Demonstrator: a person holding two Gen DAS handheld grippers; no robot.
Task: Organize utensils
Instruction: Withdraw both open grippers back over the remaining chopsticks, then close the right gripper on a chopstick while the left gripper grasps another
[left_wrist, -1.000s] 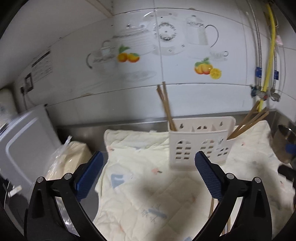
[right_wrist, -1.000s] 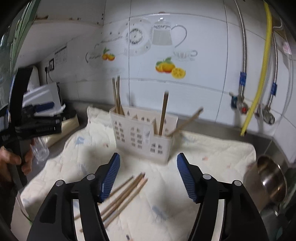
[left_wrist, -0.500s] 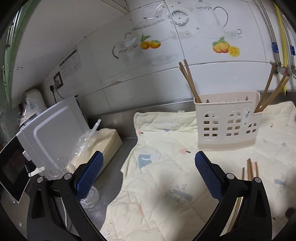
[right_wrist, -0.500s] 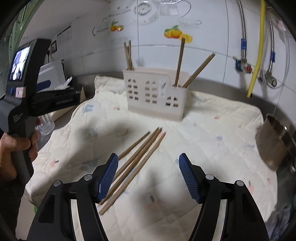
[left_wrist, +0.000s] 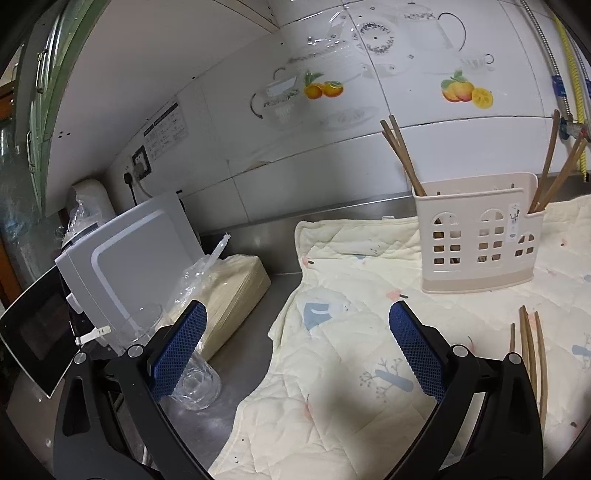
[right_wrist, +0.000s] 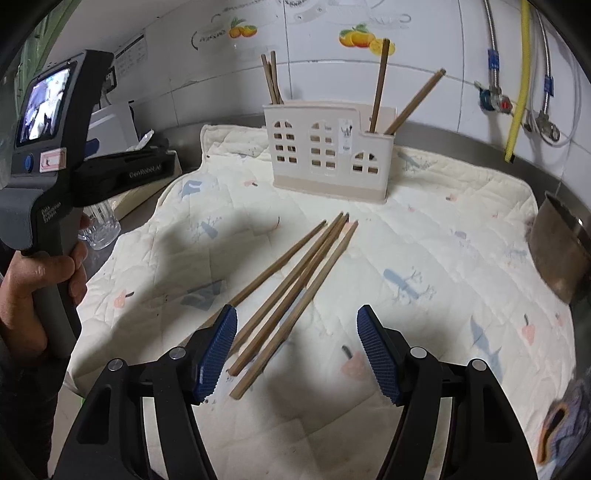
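**Loose chopsticks wait for the right gripper**

Four chopsticks (right_wrist: 295, 280) lie in a loose fan on the quilt (right_wrist: 424, 258), their near ends just ahead of the right gripper (right_wrist: 295, 349), which hangs over them with its jaws spread wide and nothing between them. The holder (right_wrist: 327, 158) stands further back on the quilt, already carrying sticks at its left and right ends. The left gripper (left_wrist: 297, 350) is also wide open and empty, off to the side over the quilt's edge near a glass (left_wrist: 195, 384).

The step in hand looks like a pickup by the right gripper. To do it well, turn the fingers across the sticks — not along them — and take one, or one close pair, near its end, so it lifts level and can be tipped upright into a holder slot without nudging the others.
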